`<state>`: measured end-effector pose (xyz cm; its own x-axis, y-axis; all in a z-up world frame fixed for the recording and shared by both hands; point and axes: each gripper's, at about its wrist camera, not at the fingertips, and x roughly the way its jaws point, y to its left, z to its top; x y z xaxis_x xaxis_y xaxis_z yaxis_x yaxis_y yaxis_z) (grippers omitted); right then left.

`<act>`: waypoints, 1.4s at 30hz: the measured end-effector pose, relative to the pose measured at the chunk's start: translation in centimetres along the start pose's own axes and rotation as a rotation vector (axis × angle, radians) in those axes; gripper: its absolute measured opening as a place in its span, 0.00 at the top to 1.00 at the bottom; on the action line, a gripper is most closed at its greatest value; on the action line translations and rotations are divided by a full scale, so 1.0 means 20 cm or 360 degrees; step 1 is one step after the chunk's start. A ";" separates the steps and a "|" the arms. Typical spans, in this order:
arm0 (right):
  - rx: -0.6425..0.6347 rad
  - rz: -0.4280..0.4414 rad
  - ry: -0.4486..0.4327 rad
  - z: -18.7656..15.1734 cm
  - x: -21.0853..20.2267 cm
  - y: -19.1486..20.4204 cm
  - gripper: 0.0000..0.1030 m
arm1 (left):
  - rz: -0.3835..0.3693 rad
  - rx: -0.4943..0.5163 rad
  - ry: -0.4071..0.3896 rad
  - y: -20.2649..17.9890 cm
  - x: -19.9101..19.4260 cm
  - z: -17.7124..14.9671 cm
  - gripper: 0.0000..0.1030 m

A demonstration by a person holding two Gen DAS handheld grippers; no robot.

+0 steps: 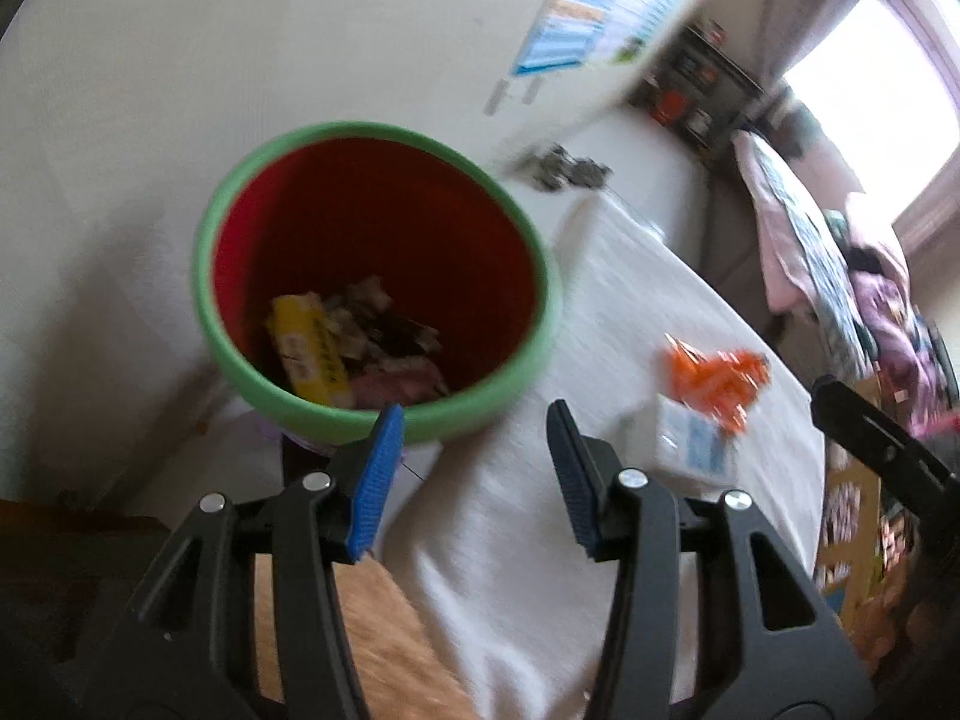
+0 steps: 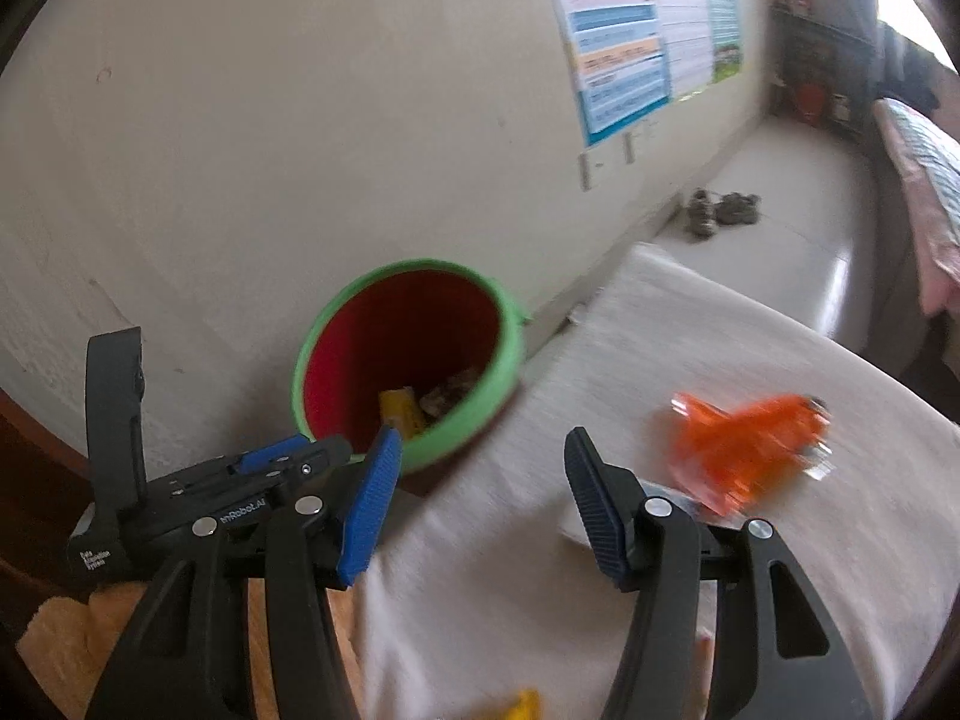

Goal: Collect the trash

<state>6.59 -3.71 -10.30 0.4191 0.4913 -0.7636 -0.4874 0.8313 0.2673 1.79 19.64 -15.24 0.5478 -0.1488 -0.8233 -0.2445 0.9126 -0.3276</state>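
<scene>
**Two empty hand-held grippers near a waste bin, wrappers left on the worktop**

A red waste bin (image 1: 372, 276) with a green rim stands at the edge of a cloth-covered worktop (image 1: 540, 540), already holding a yellow packet (image 1: 309, 348) and scraps. The left hand-held gripper (image 1: 474, 480) and right hand-held gripper (image 2: 480, 504) both stand open, nothing between their blue pads. An orange wrapper (image 2: 750, 450) lies on the cloth, partly over a white-and-blue packet (image 1: 696, 444). Taking the orange wrapper first, pinched at its crumpled middle, would likely work best.
</scene>
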 end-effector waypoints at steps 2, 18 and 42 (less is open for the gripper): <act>0.0042 -0.0028 -0.0001 -0.06 -0.06 -0.07 0.46 | -0.0037 0.0055 0.0033 -0.08 0.01 -0.03 0.55; 0.0400 -0.0290 0.0154 -0.56 -0.35 -0.70 0.46 | -0.0211 0.0660 0.0549 -0.54 0.13 -0.55 0.48; 0.0324 -0.0222 0.0457 -0.58 0.00 -0.58 0.28 | -0.0184 0.0674 0.0699 -0.54 0.25 -0.68 0.82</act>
<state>3.35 -16.36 -20.29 0.2247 0.3010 -0.9268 -0.2668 0.9337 0.2386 -3.71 3.88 -22.10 0.1494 -0.3164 -0.9368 0.1845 0.9397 -0.2880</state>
